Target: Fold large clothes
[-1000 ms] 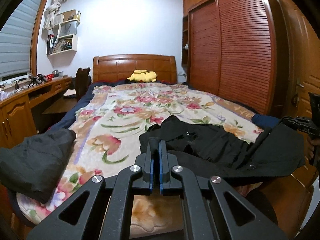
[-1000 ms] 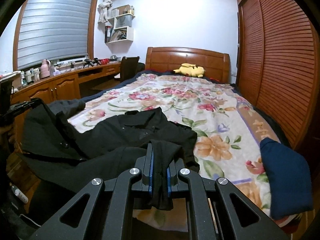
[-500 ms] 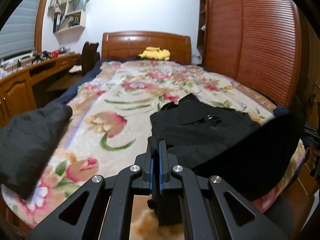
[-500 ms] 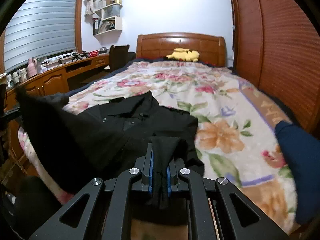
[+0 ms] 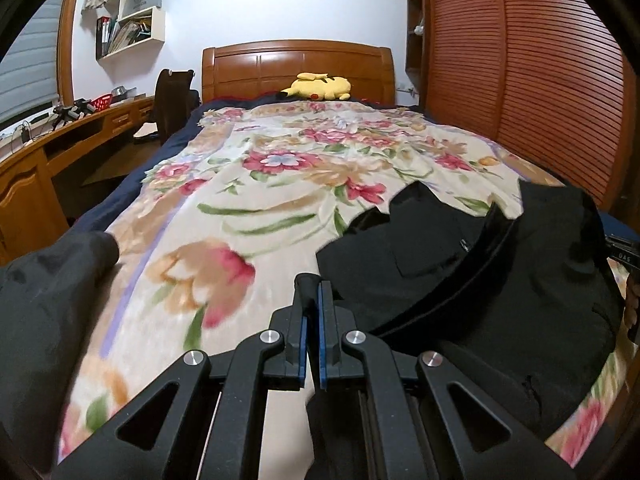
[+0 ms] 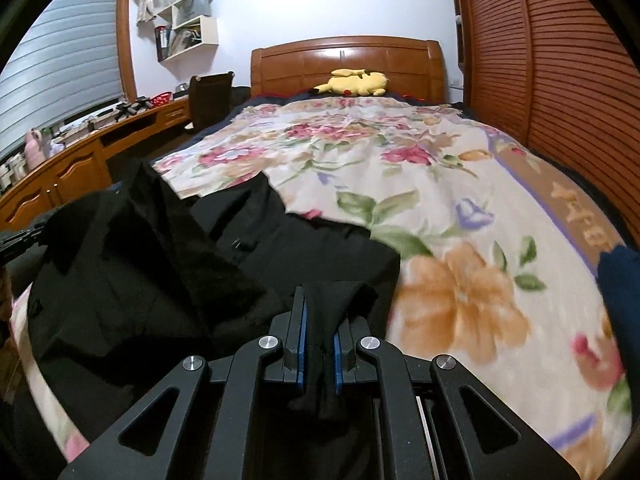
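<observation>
The left tool [image 5: 313,304] is pressed together on an edge of a black garment [image 5: 460,276], the fabric pinched between its blue pads and hanging beneath them, while the right tool [image 6: 319,320] clamps a bunched fold of the same garment [image 6: 168,280] that droops below its fingers. The garment lies spread across the near end of a bed [image 6: 460,208] covered with a floral blanket, one part of it raised off the blanket between the 2 tools. A dark grey cloth [image 5: 44,292] sits at the bed's near left corner in the left wrist view, and a navy item [image 6: 620,280] rests at the right edge in the right wrist view. A yellow plush toy [image 5: 320,86] lies against the wooden headboard [image 5: 298,68]. A wooden table [image 6: 80,152] runs along the window wall, and a slatted wardrobe [image 5: 540,80] lines the opposite side.
</observation>
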